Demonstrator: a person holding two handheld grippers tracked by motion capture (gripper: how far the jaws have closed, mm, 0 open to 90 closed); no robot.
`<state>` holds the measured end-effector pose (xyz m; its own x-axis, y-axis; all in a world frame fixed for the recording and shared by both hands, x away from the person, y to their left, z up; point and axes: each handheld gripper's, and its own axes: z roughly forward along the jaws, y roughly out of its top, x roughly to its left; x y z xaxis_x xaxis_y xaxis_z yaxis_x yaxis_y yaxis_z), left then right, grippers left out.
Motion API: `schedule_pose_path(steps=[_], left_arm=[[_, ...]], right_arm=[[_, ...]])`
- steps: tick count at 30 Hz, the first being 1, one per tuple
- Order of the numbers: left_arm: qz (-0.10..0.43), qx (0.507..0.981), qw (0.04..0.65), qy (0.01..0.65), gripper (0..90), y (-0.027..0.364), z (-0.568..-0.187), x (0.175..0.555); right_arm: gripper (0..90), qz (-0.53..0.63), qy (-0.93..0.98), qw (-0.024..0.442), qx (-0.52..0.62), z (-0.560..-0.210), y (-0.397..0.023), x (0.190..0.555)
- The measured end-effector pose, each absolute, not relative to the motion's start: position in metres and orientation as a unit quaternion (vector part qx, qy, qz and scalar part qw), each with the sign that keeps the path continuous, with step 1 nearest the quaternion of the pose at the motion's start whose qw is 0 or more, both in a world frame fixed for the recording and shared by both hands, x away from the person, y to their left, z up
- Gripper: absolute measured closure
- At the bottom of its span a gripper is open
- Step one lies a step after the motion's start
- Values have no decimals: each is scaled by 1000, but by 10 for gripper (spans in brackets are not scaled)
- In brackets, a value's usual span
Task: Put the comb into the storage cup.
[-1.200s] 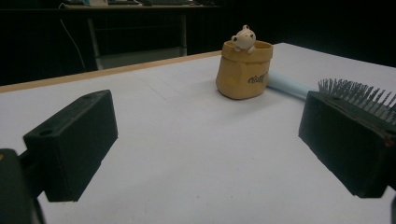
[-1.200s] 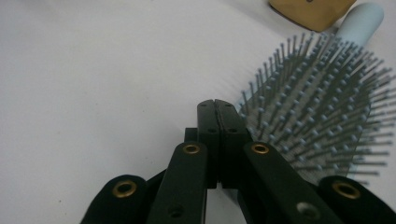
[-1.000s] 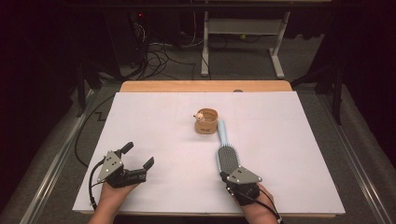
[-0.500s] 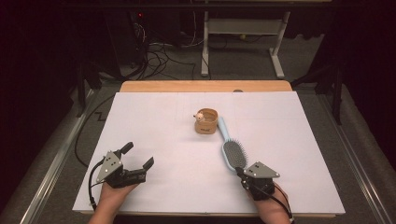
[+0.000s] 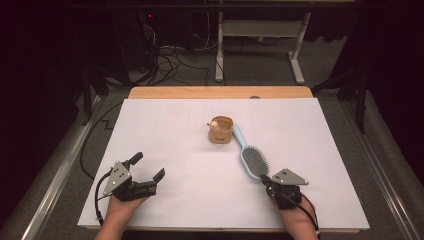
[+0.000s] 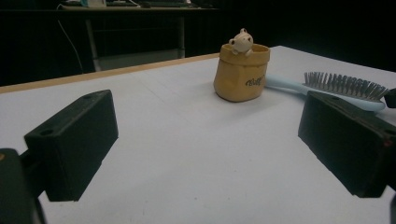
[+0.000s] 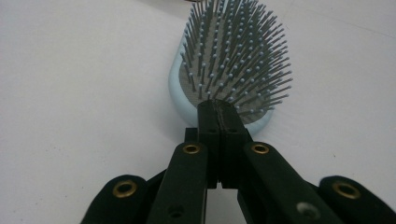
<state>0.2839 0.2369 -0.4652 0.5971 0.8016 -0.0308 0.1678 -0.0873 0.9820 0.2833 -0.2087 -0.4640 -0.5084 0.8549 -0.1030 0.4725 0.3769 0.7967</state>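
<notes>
A light blue hairbrush lies bristles up on the white table cover, its handle reaching back to a small tan pot. A pale toy figure peeks over the pot's rim. My right gripper is shut, jaws pressed together with no gap. In the right gripper view its tips sit on the near end of the hairbrush, among the bristles. My left gripper rests at the front left, open and holding nothing. Between its wide jaws, the left gripper view shows the pot and the hairbrush.
A strip of bare wooden tabletop shows past the far edge of the white cover. Beyond it are dark floor, cables and a white table frame. A metal rail runs along the left side.
My right hand moved to the right, and the brush head swung right with it while the handle end stayed by the pot. The left gripper kept still.
</notes>
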Motion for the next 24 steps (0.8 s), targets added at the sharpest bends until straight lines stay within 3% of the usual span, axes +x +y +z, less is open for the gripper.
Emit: schedule_pose_path(steps=[24], left_arm=[[268, 687, 572, 359, 56, 237, -467, 285]], right_arm=[[900, 359, 757, 282, 467, -461, -243, 310]])
